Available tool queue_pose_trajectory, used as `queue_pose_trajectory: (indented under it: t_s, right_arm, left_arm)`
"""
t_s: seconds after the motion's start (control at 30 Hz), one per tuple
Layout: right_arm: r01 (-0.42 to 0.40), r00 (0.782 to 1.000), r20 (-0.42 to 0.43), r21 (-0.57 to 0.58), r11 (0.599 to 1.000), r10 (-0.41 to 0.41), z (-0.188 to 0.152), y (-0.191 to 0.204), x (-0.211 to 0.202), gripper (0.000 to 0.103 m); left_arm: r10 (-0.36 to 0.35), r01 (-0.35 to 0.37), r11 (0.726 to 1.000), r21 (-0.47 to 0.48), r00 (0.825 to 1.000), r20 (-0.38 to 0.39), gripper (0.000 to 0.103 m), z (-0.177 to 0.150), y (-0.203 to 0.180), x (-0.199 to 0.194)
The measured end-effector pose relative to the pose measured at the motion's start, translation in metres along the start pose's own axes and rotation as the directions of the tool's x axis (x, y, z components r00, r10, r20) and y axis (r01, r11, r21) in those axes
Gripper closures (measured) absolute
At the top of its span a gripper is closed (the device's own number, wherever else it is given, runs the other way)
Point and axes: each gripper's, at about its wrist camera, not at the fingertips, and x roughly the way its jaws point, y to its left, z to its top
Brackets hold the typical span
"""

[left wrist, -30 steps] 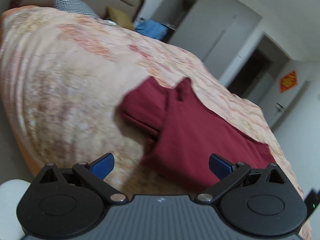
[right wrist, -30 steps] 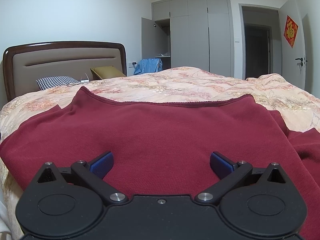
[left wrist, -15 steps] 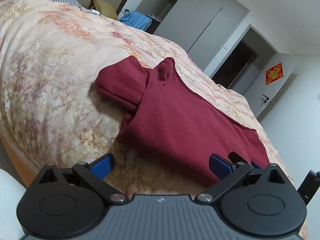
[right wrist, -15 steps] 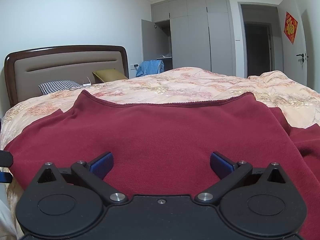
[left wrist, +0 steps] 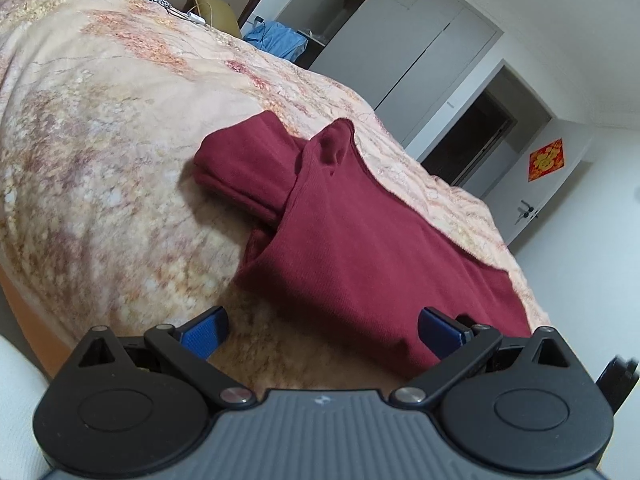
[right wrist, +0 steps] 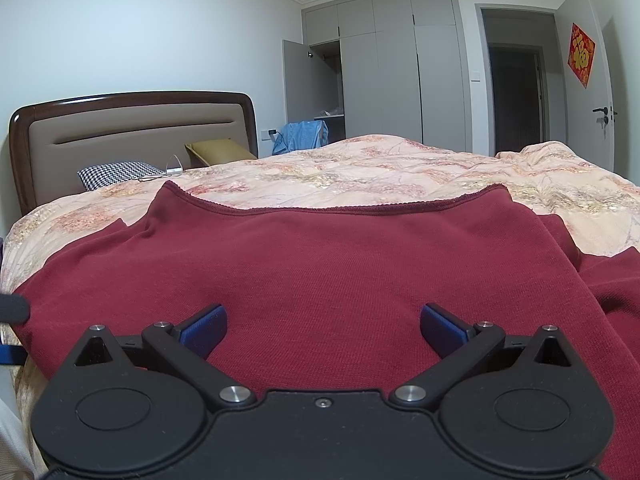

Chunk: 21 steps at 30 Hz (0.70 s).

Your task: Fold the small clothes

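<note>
A dark red garment [left wrist: 360, 248] lies spread on the peach floral bedspread [left wrist: 100, 128], one sleeve folded out to the left [left wrist: 244, 164]. In the right wrist view the garment [right wrist: 340, 272] fills the foreground, its hem edge running across the far side. My left gripper [left wrist: 322, 334] is open and empty, low over the bedspread at the garment's near left corner. My right gripper [right wrist: 322, 330] is open and empty, just above the garment's near edge. The right gripper's tip [left wrist: 616, 376] shows at the far right of the left wrist view.
A wooden padded headboard [right wrist: 132, 140], a houndstooth pillow [right wrist: 120, 172] and an olive pillow [right wrist: 220, 150] are at the bed's head. A blue cloth [right wrist: 304, 134] hangs near the open wardrobe [right wrist: 380, 72]. A dark doorway [right wrist: 516, 92] is to the right.
The left gripper has swung and tilted, coming closer to the garment's near left corner. The right gripper has stayed almost still. Both jaws stay open.
</note>
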Motion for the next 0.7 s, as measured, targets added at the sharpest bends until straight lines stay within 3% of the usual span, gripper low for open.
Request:
queue_pose_trajectory:
  t_s: [0.27,0.5,0.7]
  right_arm:
    - [-0.003,1.000,0.003,0.003,1.000,0.003,0.000,0.000,-0.001,0.000]
    - [-0.008,1.000,0.005,0.008,1.000,0.008,0.001,0.000,-0.002,0.000]
    - [-0.008,1.000,0.005,0.008,1.000,0.008,0.001,-0.001,-0.002,0.000]
  left_arm:
    - [-0.070,0.074,0.993,-0.090,0.996,0.046,0.000,0.017,0.004,0.014]
    - [-0.136,0.142,0.987,-0.072,0.987,0.082,0.000,0.015,-0.003,0.018]
    - [-0.108,0.115,0.988,-0.105,0.991,0.074,0.001,0.028,-0.005,0.037]
